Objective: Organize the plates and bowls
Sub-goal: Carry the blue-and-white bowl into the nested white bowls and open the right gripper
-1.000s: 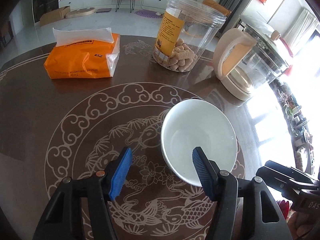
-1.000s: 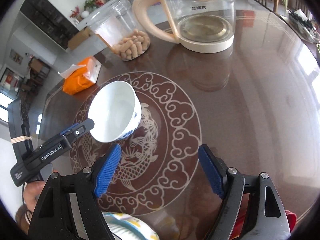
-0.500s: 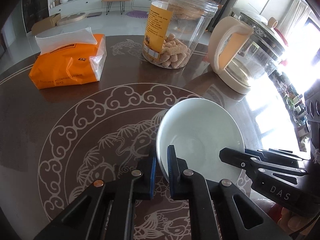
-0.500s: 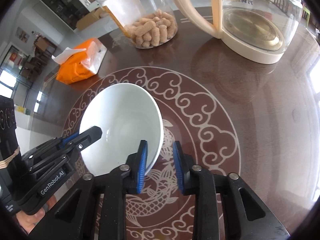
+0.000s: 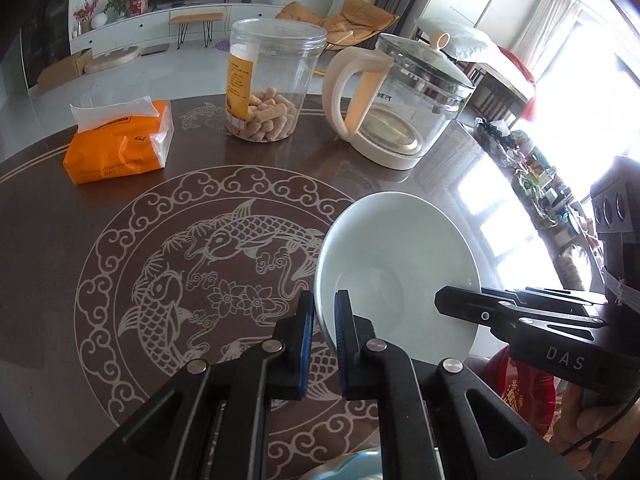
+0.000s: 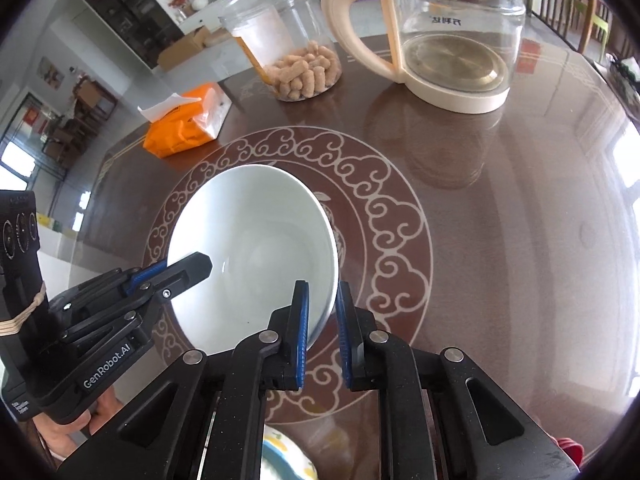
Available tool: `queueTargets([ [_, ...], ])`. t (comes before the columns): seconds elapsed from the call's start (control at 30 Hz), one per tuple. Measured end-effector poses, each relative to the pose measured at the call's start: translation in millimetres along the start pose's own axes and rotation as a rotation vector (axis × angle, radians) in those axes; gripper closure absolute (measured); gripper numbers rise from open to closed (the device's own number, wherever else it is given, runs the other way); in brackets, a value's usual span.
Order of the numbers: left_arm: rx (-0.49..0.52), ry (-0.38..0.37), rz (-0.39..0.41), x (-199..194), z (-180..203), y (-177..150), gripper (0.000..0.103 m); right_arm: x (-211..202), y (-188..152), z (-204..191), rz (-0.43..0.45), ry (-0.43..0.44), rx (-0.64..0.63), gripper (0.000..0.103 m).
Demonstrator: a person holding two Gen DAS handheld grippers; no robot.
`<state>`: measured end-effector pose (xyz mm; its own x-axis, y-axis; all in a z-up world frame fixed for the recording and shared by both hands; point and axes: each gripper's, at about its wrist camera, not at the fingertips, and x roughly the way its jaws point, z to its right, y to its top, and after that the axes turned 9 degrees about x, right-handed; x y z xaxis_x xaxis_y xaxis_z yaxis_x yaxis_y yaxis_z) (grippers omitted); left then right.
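A white bowl [image 5: 396, 272] is held above the brown patterned table [image 5: 120, 240]; it also shows in the right wrist view [image 6: 252, 256]. My left gripper [image 5: 323, 312] is shut on the bowl's left rim. My right gripper [image 6: 321, 308] is shut on its right rim and shows from the side in the left wrist view [image 5: 520, 312]. The left gripper shows from the side in the right wrist view [image 6: 168, 280]. A coloured plate edge [image 6: 288, 456] lies below the grippers near the table's front; it also shows in the left wrist view [image 5: 352, 464].
At the back of the table stand an orange tissue pack [image 5: 120, 148], a clear jar of snacks [image 5: 268, 84] and a glass kettle with a cream handle [image 5: 400, 104]. The same tissue pack [image 6: 188, 120], jar [image 6: 292, 52] and kettle [image 6: 452, 32] show in the right wrist view.
Both grippers closed on opposite rims of the bowl. The bowl has risen off the table and come nearer, toward the front edge.
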<state>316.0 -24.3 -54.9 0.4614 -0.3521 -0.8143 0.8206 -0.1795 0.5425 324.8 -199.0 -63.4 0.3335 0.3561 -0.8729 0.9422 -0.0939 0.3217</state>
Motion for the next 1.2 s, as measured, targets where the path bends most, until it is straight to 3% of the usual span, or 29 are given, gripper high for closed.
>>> queueTargets([
  [0.17,0.061,-0.017,0.04,-48.7,32.1,-15.8,0.094,-51.6,-34.9,-2.0,0.046,0.01,0.006,0.087],
  [0.4,0.102,-0.032,0.055,-98.3,52.9,-67.0,0.094,-100.8,-96.4,-13.4,0.051,0.026,0.031,0.087],
  [0.57,0.097,-0.013,-0.001,-98.5,48.1,-112.6,0.094,-92.0,-135.7,-22.8,0.008,0.033,0.047,0.087],
  [0.77,0.077,0.001,-0.07,-85.2,36.6,-144.7,0.094,-64.9,-164.9,-27.4,-0.052,0.028,0.067,0.087],
  [1.2,0.142,0.064,-0.09,-75.0,48.1,-157.7,0.093,-46.0,-185.2,-30.1,-0.066,-0.076,0.063,0.089],
])
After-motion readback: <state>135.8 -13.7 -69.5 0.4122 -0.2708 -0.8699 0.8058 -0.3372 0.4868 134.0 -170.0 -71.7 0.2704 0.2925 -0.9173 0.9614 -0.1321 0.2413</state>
